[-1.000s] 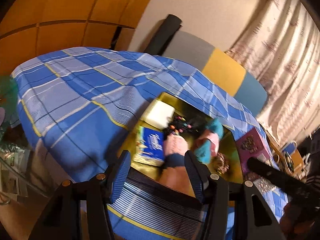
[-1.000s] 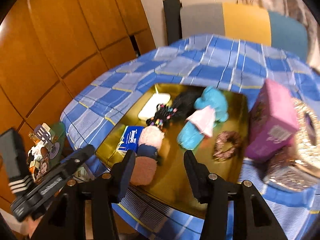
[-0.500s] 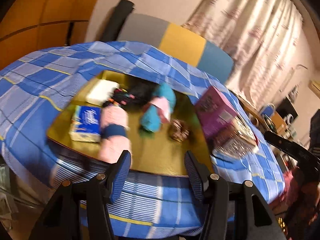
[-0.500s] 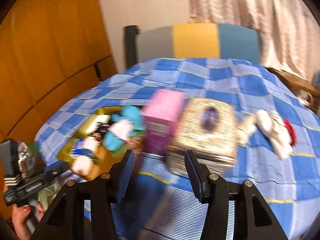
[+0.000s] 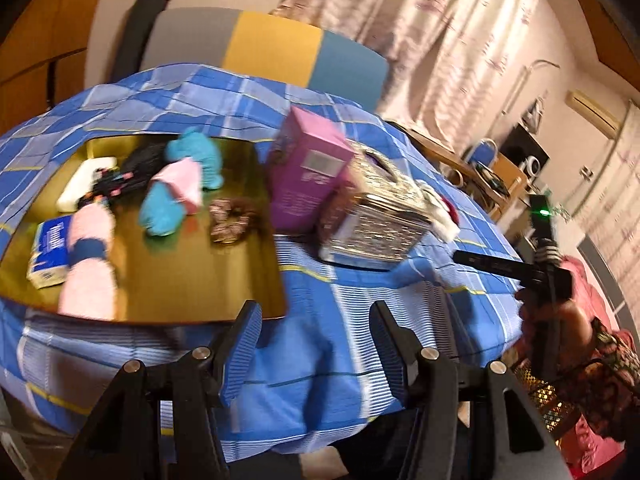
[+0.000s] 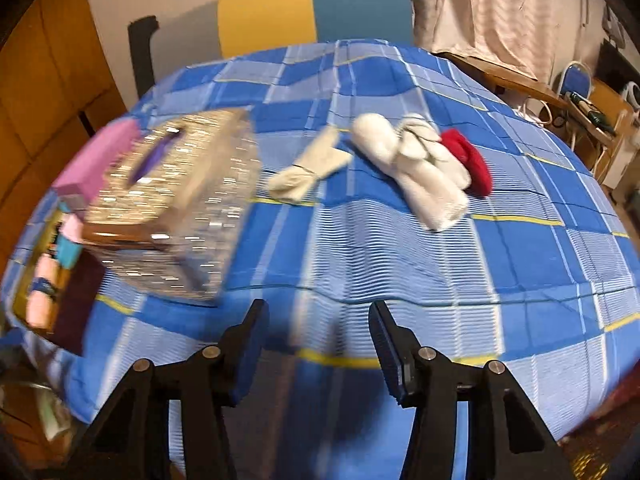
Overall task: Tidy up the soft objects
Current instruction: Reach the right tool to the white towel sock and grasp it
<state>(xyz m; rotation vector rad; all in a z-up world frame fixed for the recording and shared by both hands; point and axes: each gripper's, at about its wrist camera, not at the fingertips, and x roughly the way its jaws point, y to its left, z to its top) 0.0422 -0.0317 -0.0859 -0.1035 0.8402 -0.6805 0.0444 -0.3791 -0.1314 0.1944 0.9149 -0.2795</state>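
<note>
A gold tray (image 5: 192, 276) on the blue checked cloth holds a pink roll with a blue band (image 5: 89, 256), a turquoise and pink plush (image 5: 180, 184), a brown scrunchie (image 5: 230, 216), a black hair item (image 5: 128, 172), a tissue pack (image 5: 46, 250) and a white pad (image 5: 82, 182). Farther right on the cloth lie white socks (image 6: 416, 168), a cream sock bundle (image 6: 308, 170) and a red soft piece (image 6: 470, 160). My left gripper (image 5: 316, 344) hangs open over the table's near edge. My right gripper (image 6: 316, 344) is open too, with nothing between its fingers, short of the socks.
A pink carton (image 5: 308, 172) and a glittery box (image 6: 172, 204) stand between the tray and the socks. A grey, yellow and blue chair back (image 5: 256, 48) is behind the table. Curtains and cluttered furniture lie at the right. A hand (image 5: 560, 320) holds the right tool.
Both grippers have swung to the right along the table. The tray slid to the left in both views, and the socks came into the right wrist view. Both jaws stayed open.
</note>
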